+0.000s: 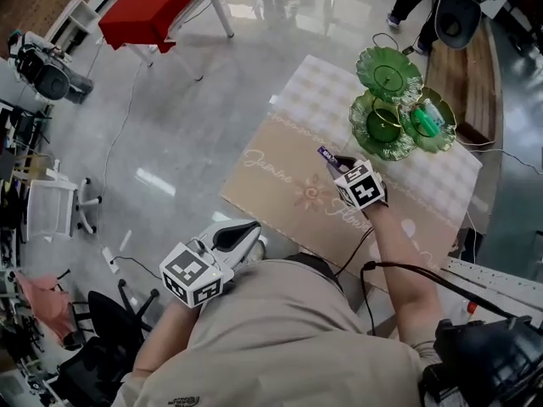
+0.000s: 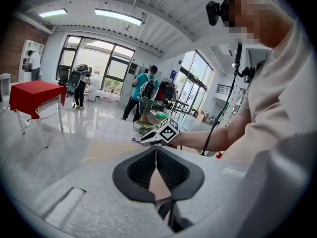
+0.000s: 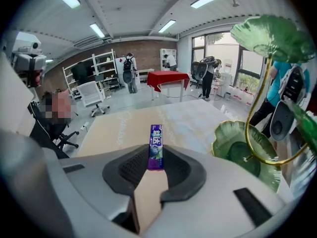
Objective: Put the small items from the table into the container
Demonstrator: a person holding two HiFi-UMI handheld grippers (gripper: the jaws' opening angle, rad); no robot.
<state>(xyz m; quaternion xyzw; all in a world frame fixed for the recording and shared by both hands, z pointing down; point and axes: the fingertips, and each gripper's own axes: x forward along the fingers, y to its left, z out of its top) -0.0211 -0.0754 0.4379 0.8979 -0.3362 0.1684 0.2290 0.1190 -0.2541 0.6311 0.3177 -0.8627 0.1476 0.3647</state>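
Observation:
My right gripper (image 1: 338,164) hangs over the cloth-covered table (image 1: 280,185), shut on a thin purple candy stick (image 1: 328,153). In the right gripper view the purple stick (image 3: 157,151) stands upright, pinched between the dark pads (image 3: 133,168), pointing forward. The green leaf-shaped tiered dish stand (image 1: 389,73) is at the table's far right, just beyond this gripper; its lower dish (image 3: 237,145) lies to the right of the jaws. My left gripper (image 1: 253,234) is near my body at the table's near edge, shut with nothing in it; its jaws (image 2: 156,155) meet.
One lower dish (image 1: 430,119) holds a small green and white item. A red-covered table (image 1: 157,7) and office chairs (image 1: 51,206) stand on the floor to the left. A wooden bench (image 1: 467,75) runs behind the stand. A black cable (image 1: 399,267) trails from my right arm.

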